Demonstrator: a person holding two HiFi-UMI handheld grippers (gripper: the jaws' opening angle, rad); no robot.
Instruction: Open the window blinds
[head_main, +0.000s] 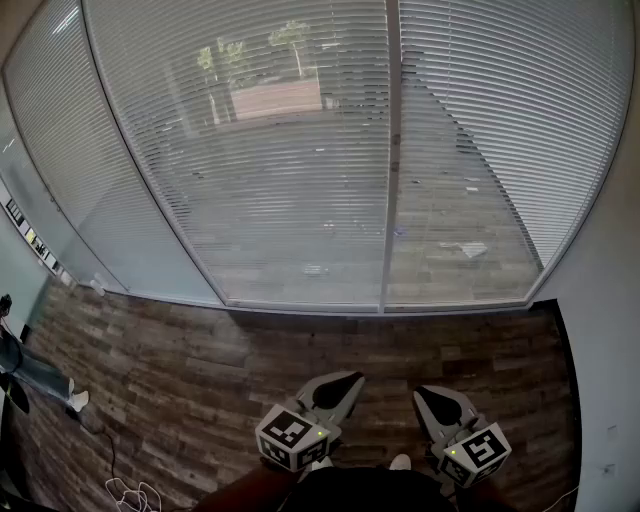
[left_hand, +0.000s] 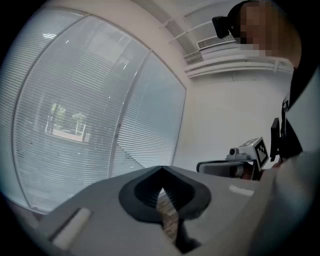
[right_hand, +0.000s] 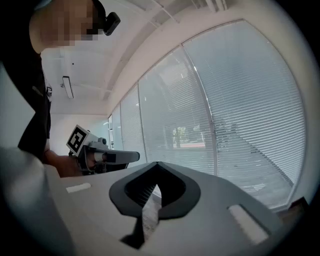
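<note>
Left gripper (left_hand: 161, 172), right gripper (right_hand: 156, 167), jaws together, blinds (head_main: 290, 170)

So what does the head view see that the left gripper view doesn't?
Only the head view shows the cable on the floor, someone's legs and the marker cube on the left gripper. Only the left gripper view shows the ceiling vent and the camera on the person's head. Both show the window blinds, lowered, and the shut right gripper.
</note>
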